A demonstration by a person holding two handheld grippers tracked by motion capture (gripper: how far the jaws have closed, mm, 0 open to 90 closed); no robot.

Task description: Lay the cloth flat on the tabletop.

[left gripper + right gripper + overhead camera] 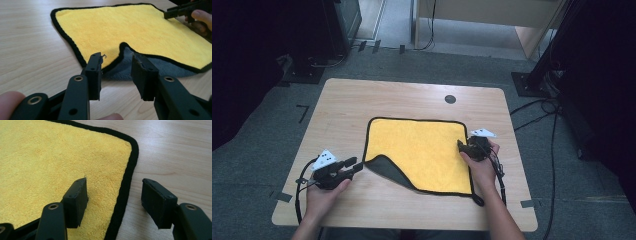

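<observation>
While the person's forearms reach in from the near edge of the wooden desk (362, 100), each hand holds a tool beside a yellow microfibre cloth (422, 150) that lies spread flat at the desk's middle. The left tool (354, 165) hangs just off the cloth's near left corner, its jaws released and parted with nothing between them. That corner (130, 67) is folded over, showing the grey underside inside the black hem, and it lies just ahead of the parted jaws in the left gripper view. The right tool (460, 145) sits at the cloth's right edge near the far right corner, likewise released: one jaw stands over the yellow pile, the other over bare wood, and the black hem (125, 187) runs between them. Farther back, a round black grommet (450, 99) is set into the desk, well apart from the cloth.
</observation>
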